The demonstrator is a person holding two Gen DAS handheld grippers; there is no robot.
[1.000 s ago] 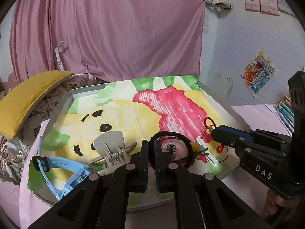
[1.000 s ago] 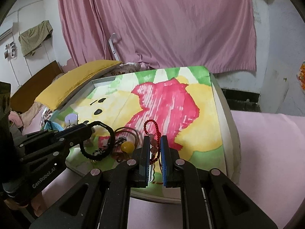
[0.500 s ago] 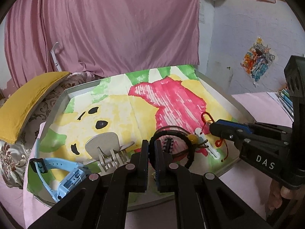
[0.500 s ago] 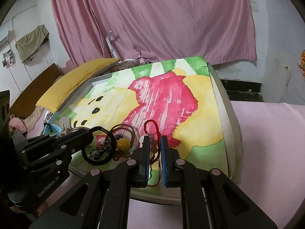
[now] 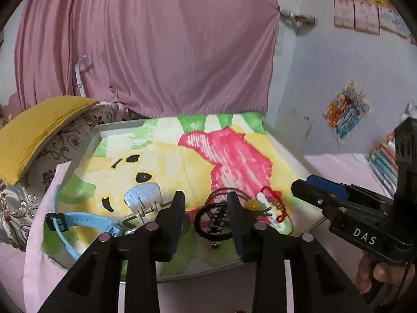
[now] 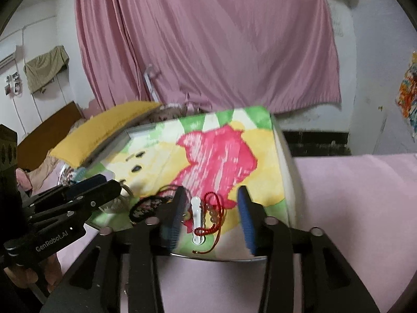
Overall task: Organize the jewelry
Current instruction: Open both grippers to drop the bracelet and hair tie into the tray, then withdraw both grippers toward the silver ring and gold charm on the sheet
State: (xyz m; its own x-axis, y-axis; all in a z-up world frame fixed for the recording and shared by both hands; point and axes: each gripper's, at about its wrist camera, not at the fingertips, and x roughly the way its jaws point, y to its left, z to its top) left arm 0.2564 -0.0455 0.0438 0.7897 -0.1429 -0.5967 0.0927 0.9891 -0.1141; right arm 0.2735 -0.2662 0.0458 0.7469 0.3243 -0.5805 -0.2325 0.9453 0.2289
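A tray (image 5: 99, 133) lined with a yellow, pink and green drawing holds the jewelry near its front edge. In the left wrist view my left gripper (image 5: 207, 219) is open, with a black braided bracelet (image 5: 200, 221) lying on the tray between its fingers. A yellow bead (image 5: 252, 204), a white clip (image 5: 263, 200) and a red cord bracelet (image 5: 280, 210) lie to its right. In the right wrist view my right gripper (image 6: 212, 217) is open over the red cord bracelet (image 6: 215, 215) and white clip (image 6: 196, 215). Both grippers are empty.
A blue watch strap (image 5: 78, 221) and a silver metal clip (image 5: 143, 198) lie at the tray's front left. A yellow cushion (image 5: 39, 127) sits left of the tray. Pink cloth (image 6: 351, 208) covers the surface on the right. Books (image 5: 385, 161) stand far right.
Both grippers have opened. The left let go of the black bracelet and the right let go of the red cord bracelet; both pieces now lie on the tray.
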